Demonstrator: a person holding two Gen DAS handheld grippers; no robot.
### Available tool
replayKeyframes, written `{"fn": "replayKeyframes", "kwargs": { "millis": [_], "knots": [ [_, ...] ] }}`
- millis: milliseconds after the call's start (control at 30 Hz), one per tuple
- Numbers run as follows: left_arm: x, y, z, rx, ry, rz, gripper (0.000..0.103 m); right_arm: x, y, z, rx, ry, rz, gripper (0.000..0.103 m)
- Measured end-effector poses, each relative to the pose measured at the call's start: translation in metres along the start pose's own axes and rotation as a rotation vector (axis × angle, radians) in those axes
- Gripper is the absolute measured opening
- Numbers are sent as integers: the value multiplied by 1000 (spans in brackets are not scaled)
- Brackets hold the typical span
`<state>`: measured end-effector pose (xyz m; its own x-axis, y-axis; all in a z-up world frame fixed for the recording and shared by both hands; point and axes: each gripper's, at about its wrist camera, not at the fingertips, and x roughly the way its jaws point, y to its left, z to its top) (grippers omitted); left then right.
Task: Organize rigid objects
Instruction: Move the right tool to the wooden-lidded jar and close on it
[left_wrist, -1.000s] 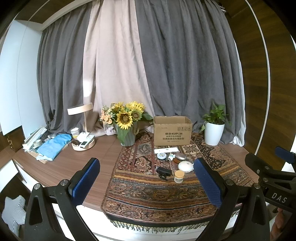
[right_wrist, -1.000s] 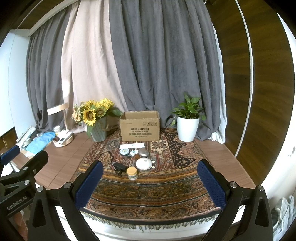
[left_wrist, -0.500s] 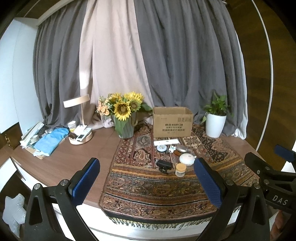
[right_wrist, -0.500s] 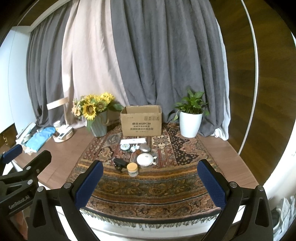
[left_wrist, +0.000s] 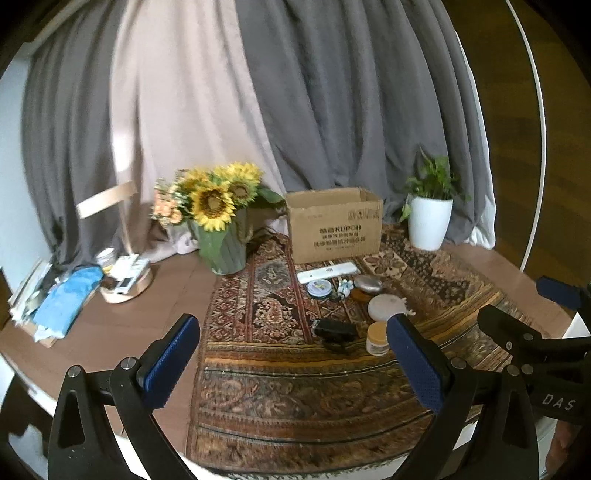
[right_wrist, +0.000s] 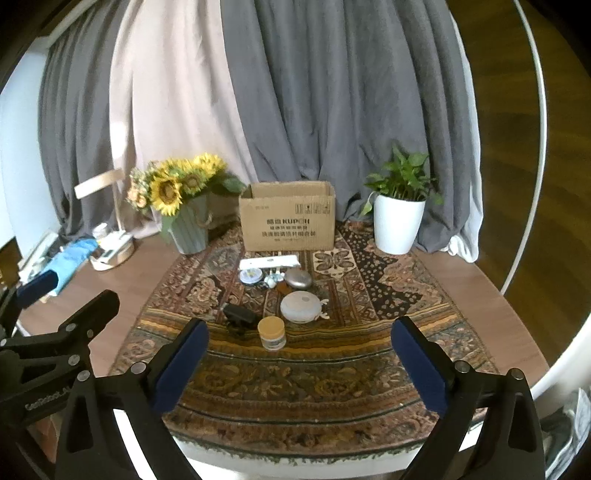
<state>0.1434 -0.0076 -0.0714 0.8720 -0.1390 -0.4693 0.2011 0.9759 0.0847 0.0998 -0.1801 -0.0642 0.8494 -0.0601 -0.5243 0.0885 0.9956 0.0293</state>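
Several small objects lie on a patterned rug (right_wrist: 388, 295) in front of an open cardboard box (right_wrist: 287, 221): a white remote (right_wrist: 269, 263), a round tin (right_wrist: 251, 276), a silver oval case (right_wrist: 298, 279), a white round device (right_wrist: 301, 307), a black clip-like object (right_wrist: 239, 315) and a small jar with a tan lid (right_wrist: 271, 333). The same box (left_wrist: 334, 225) and jar (left_wrist: 377, 338) show in the left wrist view. My left gripper (left_wrist: 293, 358) and right gripper (right_wrist: 299, 362) are both open and empty, above the rug's near edge.
A vase of sunflowers (right_wrist: 184, 210) stands left of the box, a potted plant in a white pot (right_wrist: 398, 218) right of it. A lamp base with clutter (left_wrist: 125, 280) and a blue cloth (left_wrist: 70, 299) lie at the table's left. Curtains hang behind.
Both grippers have moved forward toward the table and tilted down; the objects and box appear larger and nearer. Both stay open.
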Motion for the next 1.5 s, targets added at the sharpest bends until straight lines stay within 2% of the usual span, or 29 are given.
{"fn": "replayKeyframes", "kwargs": {
  "millis": [167,367,567,833,967,1033,1133,1200,1433,1500],
  "knots": [
    [49,5,3,75,31,-46,103,41,9,-2,14,55,-29,96],
    [103,8,-4,73,119,-131,103,85,14,-11,54,127,-69,91],
    [142,-3,-17,70,185,-154,103,121,12,-26,65,203,-69,86],
    [185,-16,-32,91,227,-167,99,165,-1,-46,89,268,9,76],
    [202,-22,-36,72,254,-266,99,186,1,-53,77,305,62,73],
    [208,-26,-37,87,254,-248,99,193,5,-56,67,314,101,73],
    [218,-29,-39,104,262,-244,99,200,12,-58,38,316,115,72],
    [226,-28,-39,97,274,-233,99,207,13,-57,43,324,127,68],
    [246,-33,-39,85,310,-257,99,220,12,-53,65,314,125,63],
    [249,-35,-39,96,318,-261,94,223,13,-51,52,311,122,61]
  ]
}}
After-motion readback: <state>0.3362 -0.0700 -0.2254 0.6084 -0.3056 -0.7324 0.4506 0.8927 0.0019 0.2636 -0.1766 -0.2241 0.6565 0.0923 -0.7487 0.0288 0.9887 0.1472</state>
